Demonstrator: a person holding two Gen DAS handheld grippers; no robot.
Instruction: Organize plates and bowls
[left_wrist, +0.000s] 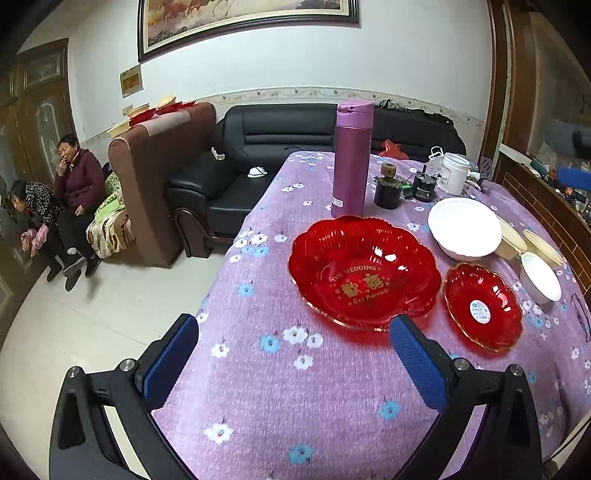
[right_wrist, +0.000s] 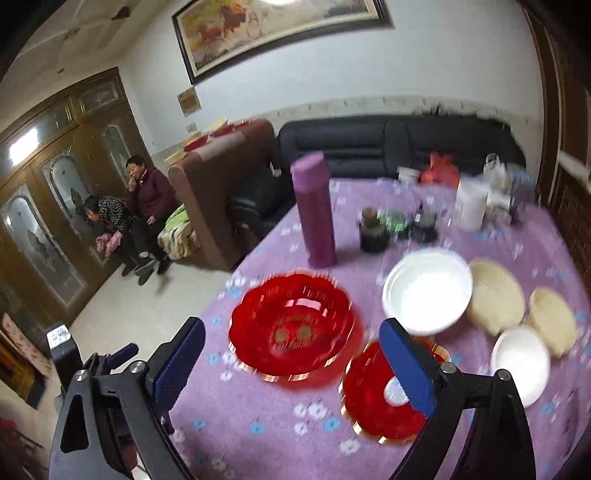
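A large red scalloped plate (left_wrist: 364, 271) lies on the purple flowered tablecloth (left_wrist: 295, 387), with a small red plate (left_wrist: 482, 306) to its right. Behind these stand a large white bowl (left_wrist: 464, 227), two beige bowls (left_wrist: 511, 240) and a small white bowl (left_wrist: 540, 277). My left gripper (left_wrist: 295, 354) is open and empty, just in front of the large red plate. In the blurred right wrist view, my right gripper (right_wrist: 291, 362) is open and empty above the large red plate (right_wrist: 291, 325) and small red plate (right_wrist: 373, 398); the white bowl (right_wrist: 426, 291) is behind.
A purple thermos (left_wrist: 351, 158), a dark jar (left_wrist: 387, 188), a white canister (left_wrist: 455, 173) and small items stand at the table's back. The table's left edge drops to the floor. A black sofa (left_wrist: 258, 158) and two seated people (left_wrist: 70, 199) are beyond.
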